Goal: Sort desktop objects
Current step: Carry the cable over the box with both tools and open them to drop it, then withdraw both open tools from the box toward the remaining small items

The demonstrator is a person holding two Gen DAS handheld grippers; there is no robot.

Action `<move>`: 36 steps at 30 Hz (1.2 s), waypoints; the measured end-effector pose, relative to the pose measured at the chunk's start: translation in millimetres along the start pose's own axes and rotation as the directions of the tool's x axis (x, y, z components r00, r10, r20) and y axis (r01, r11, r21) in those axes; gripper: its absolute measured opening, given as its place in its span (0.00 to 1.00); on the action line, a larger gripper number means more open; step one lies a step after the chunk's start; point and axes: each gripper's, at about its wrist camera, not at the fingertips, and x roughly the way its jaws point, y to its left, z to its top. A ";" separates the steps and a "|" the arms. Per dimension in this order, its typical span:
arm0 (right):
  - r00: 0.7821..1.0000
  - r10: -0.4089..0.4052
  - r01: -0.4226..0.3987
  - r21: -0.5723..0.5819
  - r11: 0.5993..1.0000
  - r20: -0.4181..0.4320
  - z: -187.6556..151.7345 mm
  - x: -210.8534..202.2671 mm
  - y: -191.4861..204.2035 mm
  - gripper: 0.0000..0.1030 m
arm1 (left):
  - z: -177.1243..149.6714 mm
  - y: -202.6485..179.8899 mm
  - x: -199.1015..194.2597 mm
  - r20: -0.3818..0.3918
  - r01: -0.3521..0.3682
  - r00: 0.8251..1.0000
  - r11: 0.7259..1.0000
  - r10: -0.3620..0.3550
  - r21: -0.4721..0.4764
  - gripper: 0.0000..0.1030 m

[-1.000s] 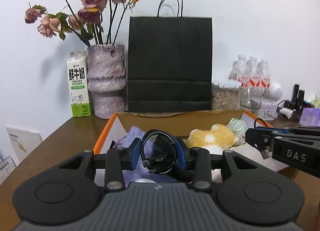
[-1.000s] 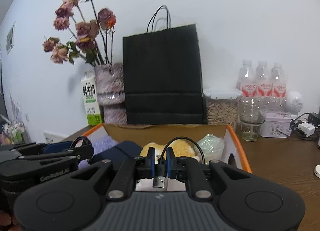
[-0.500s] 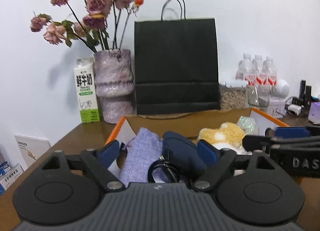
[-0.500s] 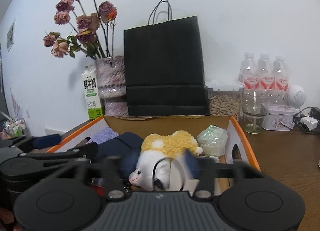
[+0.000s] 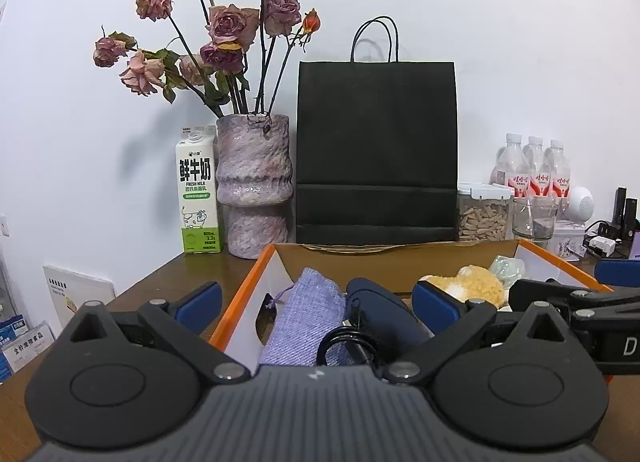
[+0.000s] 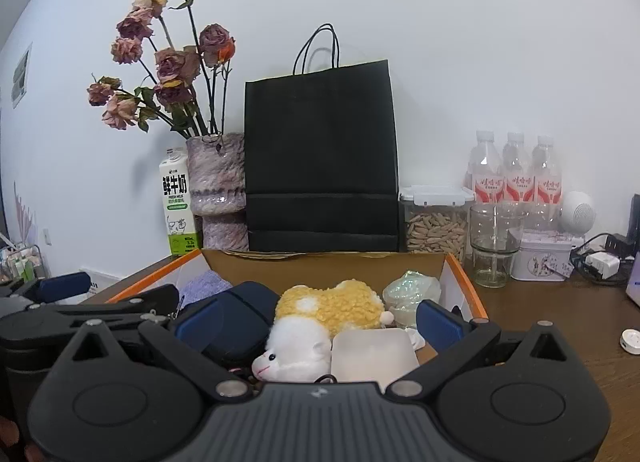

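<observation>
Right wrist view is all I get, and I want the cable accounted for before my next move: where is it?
Observer: The left wrist view shows the black cable lying coiled inside the box.
Operator: Is the left gripper holding it?
Observer: No. The left gripper is wide open, and the coil sits below it, clear of both pads.
Operator: What does it lie on?
Observer: It lies where the purple pouch and the dark case meet, overlapping both.
</observation>
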 end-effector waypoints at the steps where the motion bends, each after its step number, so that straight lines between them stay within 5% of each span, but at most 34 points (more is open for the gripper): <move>1: 1.000 0.000 0.000 -0.003 1.000 0.001 -0.2 -0.4 0.6 1.00 | -0.4 0.1 -0.7 0.002 0.000 1.000 1.000 0.000 0.001 1.00; 36: 0.999 -0.010 0.008 -0.094 0.996 -0.031 -32.7 -62.2 22.1 1.00 | -27.3 14.4 -62.9 -0.043 0.048 0.998 0.998 -0.046 0.047 1.00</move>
